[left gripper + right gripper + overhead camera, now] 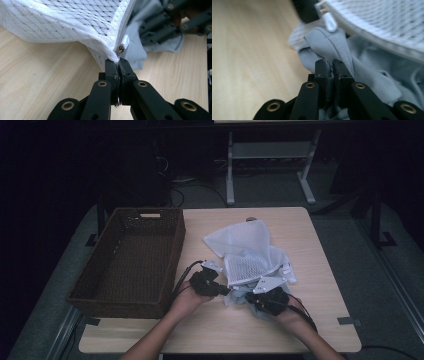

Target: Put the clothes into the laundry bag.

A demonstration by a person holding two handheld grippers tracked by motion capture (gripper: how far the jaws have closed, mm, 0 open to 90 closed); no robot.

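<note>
White mesh laundry bag (245, 252) lying mid-table (310, 270), right of brown wicker basket (130, 260). Left gripper (118, 62) clamped on bag's zipper-end corner. Grey garment (372, 75) bunched at bag's near opening, partly under mesh. Right gripper (330, 65) pinched onto fold of grey garment. Grippers near each other at bag's near edge.

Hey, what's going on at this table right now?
A person is working with a gripper in each hand at a wooden table. The left gripper is shut on the zipper-end corner of a white mesh laundry bag. The right gripper has its jaws closed on a fold of a grey garment that lies at the bag's opening. A brown wicker basket stands at the left of the table.
</note>
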